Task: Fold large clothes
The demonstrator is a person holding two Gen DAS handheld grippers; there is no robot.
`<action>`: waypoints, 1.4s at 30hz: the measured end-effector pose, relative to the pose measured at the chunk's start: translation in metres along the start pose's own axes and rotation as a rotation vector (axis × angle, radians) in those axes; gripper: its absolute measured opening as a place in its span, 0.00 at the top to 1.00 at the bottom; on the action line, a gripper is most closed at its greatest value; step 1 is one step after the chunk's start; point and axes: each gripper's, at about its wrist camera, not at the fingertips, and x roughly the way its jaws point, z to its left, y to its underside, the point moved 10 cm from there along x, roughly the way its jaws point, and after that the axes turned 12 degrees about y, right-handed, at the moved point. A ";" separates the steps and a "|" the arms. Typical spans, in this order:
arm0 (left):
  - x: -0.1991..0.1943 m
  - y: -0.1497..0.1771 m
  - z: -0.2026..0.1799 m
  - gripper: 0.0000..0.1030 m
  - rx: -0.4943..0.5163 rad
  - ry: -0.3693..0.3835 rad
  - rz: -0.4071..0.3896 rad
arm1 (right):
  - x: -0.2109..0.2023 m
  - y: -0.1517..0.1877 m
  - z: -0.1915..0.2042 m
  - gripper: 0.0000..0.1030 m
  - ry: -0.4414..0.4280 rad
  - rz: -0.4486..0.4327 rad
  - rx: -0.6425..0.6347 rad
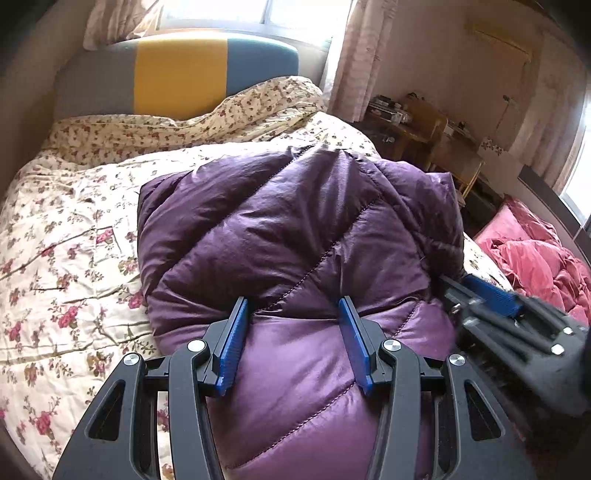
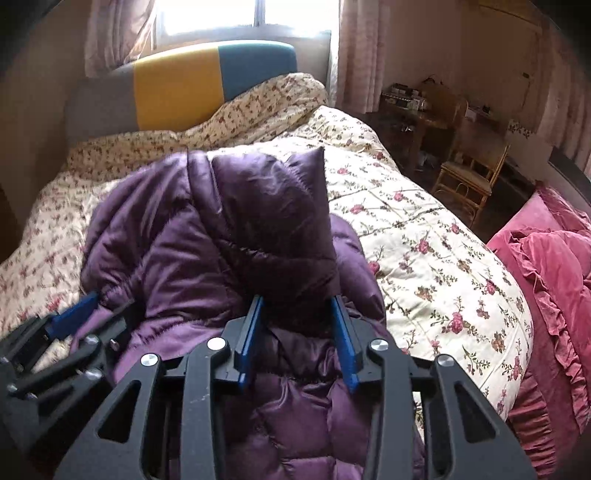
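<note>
**Two grippers at work on a purple down jacket**

Two black grippers with blue finger pads are in our hands, both over the quilted purple down jacket [image 1: 295,229] that lies bunched on the cream floral quilt [image 1: 66,229] covering the bed.

Our left gripper [image 1: 297,314] has its jaws spread apart, pressed against the puffy purple fabric, which bulges up between and beyond the fingers. Nothing is pinched: the pads sit on either side of a wide swell of the jacket, touching it.

Our right gripper [image 2: 297,310] has its jaws parted less widely, with a dark, upright fold of the jacket rising from between the blue pads [image 2: 251,332]. The fold fills the gap and both pads appear to press on it, so we read it as gripped. That raised fold ends in a pointed corner near the top.

We see each gripper from the other's camera: the right one blurred at the jacket's right edge, the left one at the jacket's lower left edge.

Beyond the jacket, a grey, yellow and teal padded headboard [image 1: 177,74] stands under a bright window [image 2: 240,14]. A crumpled pink ruffled blanket [image 2: 546,295] lies beside the bed on the right, and a rattan chair [image 2: 469,177] stands farther back near a cluttered wooden desk [image 1: 406,122].
</note>
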 end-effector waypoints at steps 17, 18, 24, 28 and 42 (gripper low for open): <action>0.028 -0.022 0.026 0.44 -0.118 -0.011 0.044 | 0.053 0.035 -0.009 0.70 -0.059 0.071 0.044; 0.036 -0.018 0.026 0.44 -0.117 -0.014 0.060 | 0.055 0.036 -0.008 0.70 -0.063 0.068 0.041; 0.058 -0.002 0.033 0.43 -0.077 -0.042 0.084 | 0.061 0.038 -0.009 0.70 -0.065 0.071 0.034; 0.053 -0.004 0.034 0.43 -0.071 -0.049 0.089 | 0.051 0.033 -0.008 0.68 -0.038 0.068 0.008; -0.016 0.005 0.050 0.17 -0.127 -0.107 -0.021 | 0.031 0.025 -0.029 0.30 -0.018 0.060 0.050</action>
